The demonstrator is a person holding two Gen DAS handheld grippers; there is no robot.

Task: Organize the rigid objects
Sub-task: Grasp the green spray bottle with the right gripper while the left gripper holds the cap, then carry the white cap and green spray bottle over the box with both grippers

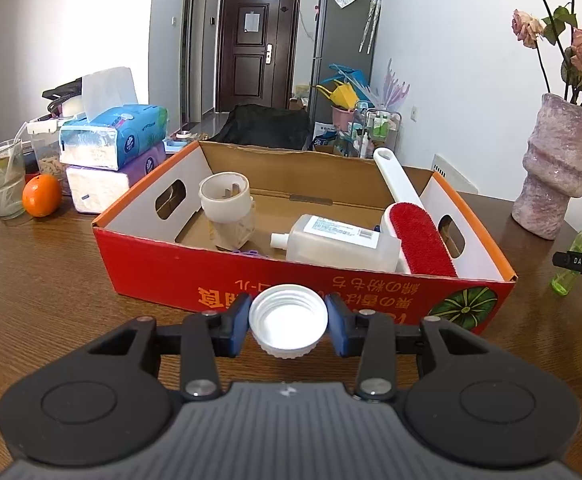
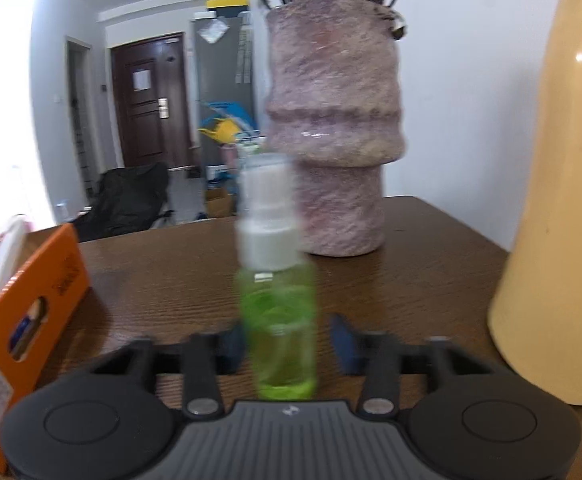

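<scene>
Between the left gripper's (image 1: 287,322) blue pads (image 1: 239,318) — a white cap (image 1: 287,320), clamped on both sides, open face toward the camera, threaded inside, ribbed round the rim, held above the table (image 1: 43,280) just before the box (image 1: 219,276). Red glossy cardboard outside, orange rim, plain brown floor, oval hand-holes in the end walls. Inside: a frosted bottle (image 1: 343,242) lying flat with a printed label, a lint brush (image 1: 423,236) with red nap and a long white handle propped on the far corner, a cream round plastic piece (image 1: 227,206) standing at the left.

At the right gripper (image 2: 287,346), jaws parted, a spray bottle (image 2: 277,304) upright between them — clear green plastic, white pump top, blurred; touching the left pad or just beside it, cannot tell. Behind, a rough mottled pink vase (image 2: 331,140), waisted; at right, a smooth cream jug (image 2: 563,220).
</scene>
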